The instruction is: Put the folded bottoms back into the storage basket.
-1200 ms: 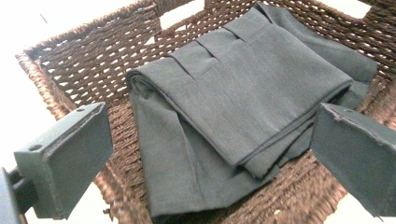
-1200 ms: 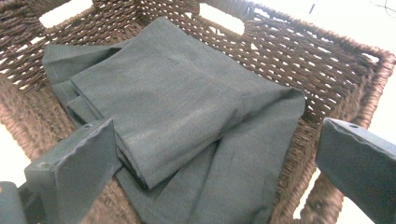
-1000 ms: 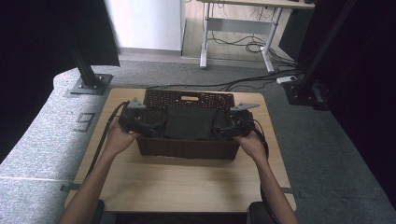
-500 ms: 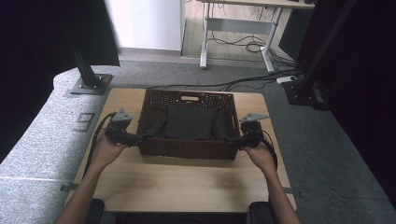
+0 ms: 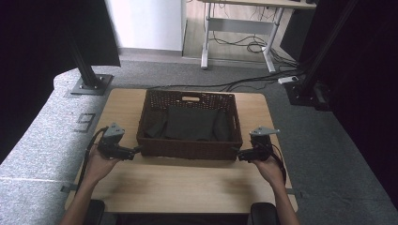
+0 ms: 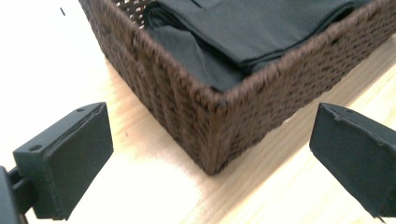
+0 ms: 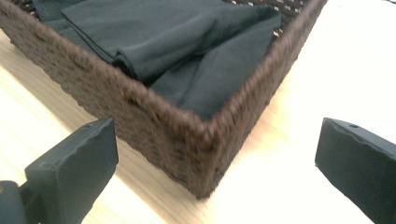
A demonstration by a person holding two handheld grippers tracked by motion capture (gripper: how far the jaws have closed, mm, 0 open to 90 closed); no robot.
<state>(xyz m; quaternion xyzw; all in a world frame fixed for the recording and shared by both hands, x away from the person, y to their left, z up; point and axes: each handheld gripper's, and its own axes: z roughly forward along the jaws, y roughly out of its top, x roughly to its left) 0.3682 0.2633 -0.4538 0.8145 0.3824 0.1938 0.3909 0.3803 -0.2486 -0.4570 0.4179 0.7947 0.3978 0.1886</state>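
Wicker basket (image 5: 190, 149) sits mid-frame on the tabletop (image 5: 187, 187) in the high view, long axis running left-right across the picture, w/ folded dark cloth (image 5: 190, 124) inside. Left gripper (image 5: 135, 151) is at lower left of the basket, pointing at its near-left corner; right gripper (image 5: 238, 153) at lower right, pointing at the near-right corner. Each looks just beside its corner, not touching as far as I can tell.

Left gripper view: basket corner (image 6: 215, 135) stands centre frame, betw. the two black jaws, which are spread wide w/ nothing held. Cloth (image 6: 261, 28) is stacked in the upper part of the frame. Right gripper view: same picture mirrored, corner (image 7: 205, 154) centred betw. wide-apart jaws, nothing gripped, cloth (image 7: 154, 32) at upper left.

Judgement: both hands about equally near, one per corner, so any next grab would prob. be symmetric, either on the rim or over it to the cloth. Basket wall itself is what stands betw. jaws and cloth; jaws would need to rise above the rim first. Rest of tabletop bare. Desk legs and cables (image 5: 244, 44) at top of frame, well apart.
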